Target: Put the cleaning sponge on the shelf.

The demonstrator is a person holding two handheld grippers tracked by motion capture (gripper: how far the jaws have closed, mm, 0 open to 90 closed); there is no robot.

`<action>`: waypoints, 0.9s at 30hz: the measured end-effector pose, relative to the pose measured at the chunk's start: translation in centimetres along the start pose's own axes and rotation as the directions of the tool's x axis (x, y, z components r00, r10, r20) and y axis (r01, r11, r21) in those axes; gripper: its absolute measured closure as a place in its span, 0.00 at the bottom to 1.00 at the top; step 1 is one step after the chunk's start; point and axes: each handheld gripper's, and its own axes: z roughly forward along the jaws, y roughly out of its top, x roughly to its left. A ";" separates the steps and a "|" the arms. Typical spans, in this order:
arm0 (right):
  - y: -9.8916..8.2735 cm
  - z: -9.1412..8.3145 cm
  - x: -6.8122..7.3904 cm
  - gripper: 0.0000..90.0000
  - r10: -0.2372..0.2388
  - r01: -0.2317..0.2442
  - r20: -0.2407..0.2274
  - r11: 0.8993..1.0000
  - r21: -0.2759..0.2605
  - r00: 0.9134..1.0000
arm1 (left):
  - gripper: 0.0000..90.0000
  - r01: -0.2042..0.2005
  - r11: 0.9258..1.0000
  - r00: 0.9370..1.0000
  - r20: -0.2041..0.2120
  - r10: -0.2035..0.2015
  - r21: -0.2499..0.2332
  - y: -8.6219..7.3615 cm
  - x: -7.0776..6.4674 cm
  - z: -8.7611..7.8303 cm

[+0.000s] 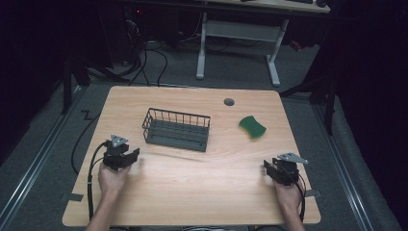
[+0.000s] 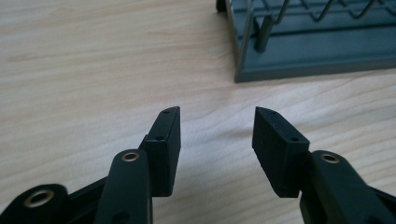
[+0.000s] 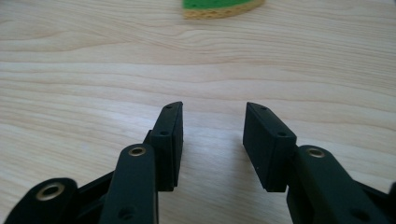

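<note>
Wooden tabletop (image 1: 192, 178) seen from above, with a person's two hands entering from the near edge. The left gripper (image 1: 126, 156) sits near the left edge, its jaws apart with nothing between them; the right gripper (image 1: 273, 171) sits near the right edge, its jaws likewise apart and empty. A dark grey wire dish rack (image 1: 176, 129) stands at mid-table, just ahead of and to the right of the left gripper, not touching it; in the left gripper view its near corner (image 2: 261, 60) lies beyond the right jaw. A green sponge (image 1: 252, 127) with a yellow underside lies flat, well ahead of the right gripper and slightly leftward; in the right gripper view its near edge (image 3: 219, 7) lies straight ahead.
</note>
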 end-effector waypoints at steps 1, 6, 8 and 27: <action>0.2 0.0 0.2 0.65 -0.006 0.006 -0.010 1.000 -0.004 1.000 | 0.59 -0.006 1.000 1.000 0.005 0.006 0.004 0.3 -0.1 0.1; 2.0 -0.2 2.0 0.67 -0.039 0.036 -0.084 0.999 -0.037 0.996 | 0.60 -0.012 1.000 1.000 0.019 0.012 -0.004 1.5 -0.5 0.6; 2.3 -0.1 2.4 0.67 -0.044 0.040 -0.099 0.998 -0.044 0.994 | 0.60 -0.015 1.000 1.000 0.022 0.015 -0.002 2.0 -0.6 0.9; 7.5 2.8 10.3 0.71 -0.150 0.142 -0.321 0.989 -0.050 0.935 | 0.68 0.014 1.000 0.999 0.052 -0.014 0.010 4.3 -0.4 2.5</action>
